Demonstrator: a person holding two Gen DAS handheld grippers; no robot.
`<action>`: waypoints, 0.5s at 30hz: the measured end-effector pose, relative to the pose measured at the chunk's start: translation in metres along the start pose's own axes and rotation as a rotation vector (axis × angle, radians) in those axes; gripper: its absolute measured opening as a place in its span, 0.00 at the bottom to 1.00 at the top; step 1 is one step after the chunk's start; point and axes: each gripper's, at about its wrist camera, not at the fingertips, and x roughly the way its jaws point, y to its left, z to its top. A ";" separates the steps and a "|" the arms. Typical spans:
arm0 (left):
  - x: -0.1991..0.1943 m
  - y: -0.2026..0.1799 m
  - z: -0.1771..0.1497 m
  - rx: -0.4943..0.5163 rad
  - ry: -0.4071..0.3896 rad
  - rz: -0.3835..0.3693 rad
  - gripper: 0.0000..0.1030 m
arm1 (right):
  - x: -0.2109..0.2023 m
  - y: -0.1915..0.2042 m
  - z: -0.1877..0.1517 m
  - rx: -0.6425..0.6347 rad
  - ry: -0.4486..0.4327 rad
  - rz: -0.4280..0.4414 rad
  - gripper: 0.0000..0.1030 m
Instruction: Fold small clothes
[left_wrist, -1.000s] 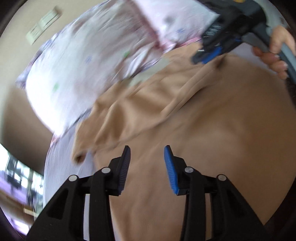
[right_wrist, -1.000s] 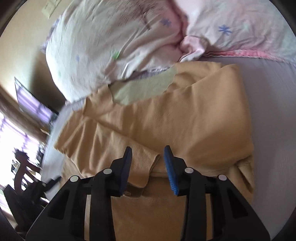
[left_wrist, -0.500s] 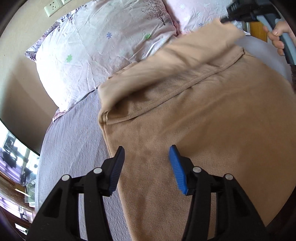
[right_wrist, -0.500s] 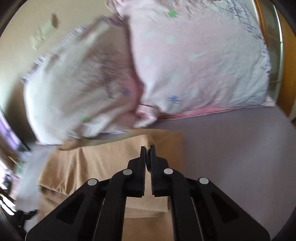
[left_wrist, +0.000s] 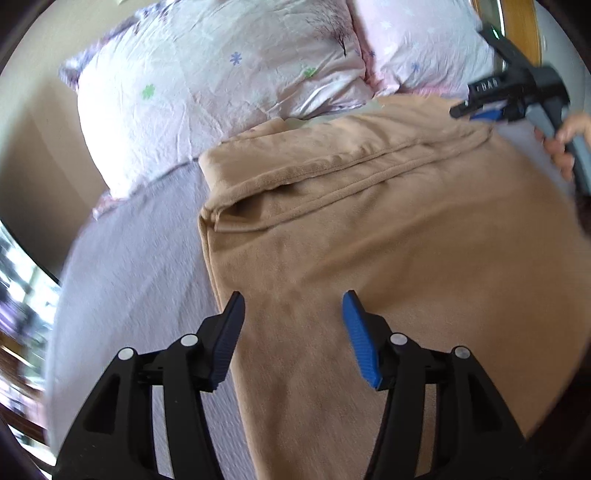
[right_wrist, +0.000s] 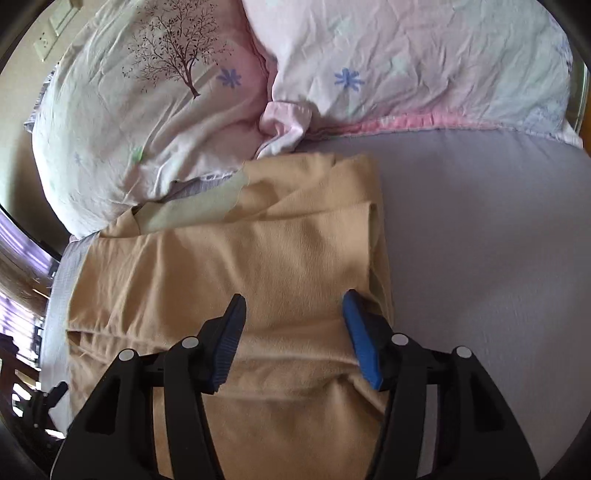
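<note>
Tan garment (left_wrist: 369, 229) lies spread and partly folded on the lavender bedsheet (left_wrist: 140, 258), its far edge just short of the floral pillows (left_wrist: 221, 85); it passes beneath both sets of jaws. Left gripper (left_wrist: 292, 314) hangs released over its left edge; right gripper (right_wrist: 293, 314) is likewise spread wide above the folded right edge, gripping nothing.

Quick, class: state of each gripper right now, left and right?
Left gripper: open, holding nothing, over the tan garment.
Right gripper: open, holding nothing, over the same garment's folded edge.
</note>
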 end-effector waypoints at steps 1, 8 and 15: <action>-0.008 0.005 -0.004 -0.025 -0.014 -0.037 0.57 | -0.012 0.001 -0.005 -0.013 -0.020 0.026 0.59; -0.074 0.053 -0.059 -0.234 -0.133 -0.415 0.73 | -0.111 -0.010 -0.097 -0.173 -0.141 0.329 0.87; -0.100 0.081 -0.148 -0.403 -0.103 -0.504 0.75 | -0.164 -0.066 -0.213 -0.116 -0.076 0.410 0.90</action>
